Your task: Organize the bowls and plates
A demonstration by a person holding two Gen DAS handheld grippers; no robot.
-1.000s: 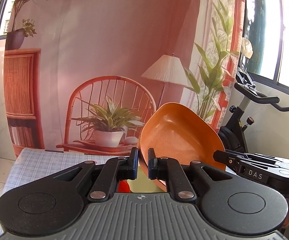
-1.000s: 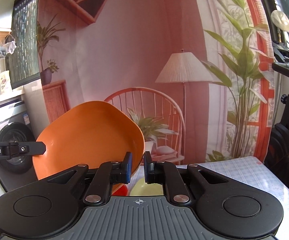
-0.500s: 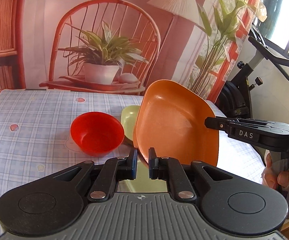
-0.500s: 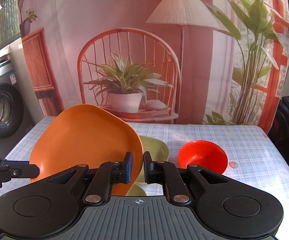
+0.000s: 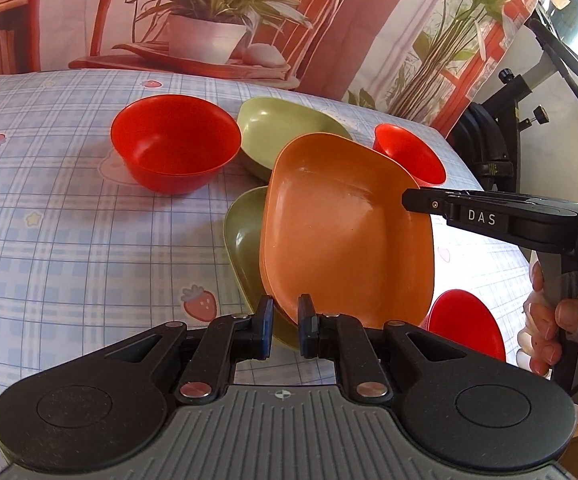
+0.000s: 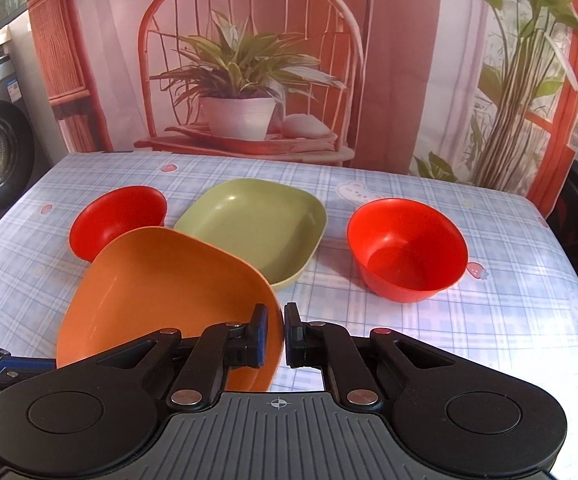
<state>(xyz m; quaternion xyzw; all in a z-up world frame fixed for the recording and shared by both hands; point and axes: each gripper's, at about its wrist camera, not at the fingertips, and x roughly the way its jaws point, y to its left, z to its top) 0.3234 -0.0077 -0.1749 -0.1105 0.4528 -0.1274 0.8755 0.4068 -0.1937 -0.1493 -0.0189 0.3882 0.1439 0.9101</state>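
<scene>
We see the held plate [image 5: 345,236] lying over a second plate [image 5: 245,252], a third plate [image 5: 281,136] behind them, and bowls [image 5: 173,148] flanking on the tablecloth [image 5: 49,240].

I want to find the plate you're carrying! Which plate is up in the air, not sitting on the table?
The orange plate. Both grippers pinch its rim and hold it tilted, while the far green plate lies flat on the tablecloth, untouched.

Right hand-held gripper [image 6: 273,334] pinching orange plate [image 6: 161,296] rim.
</scene>
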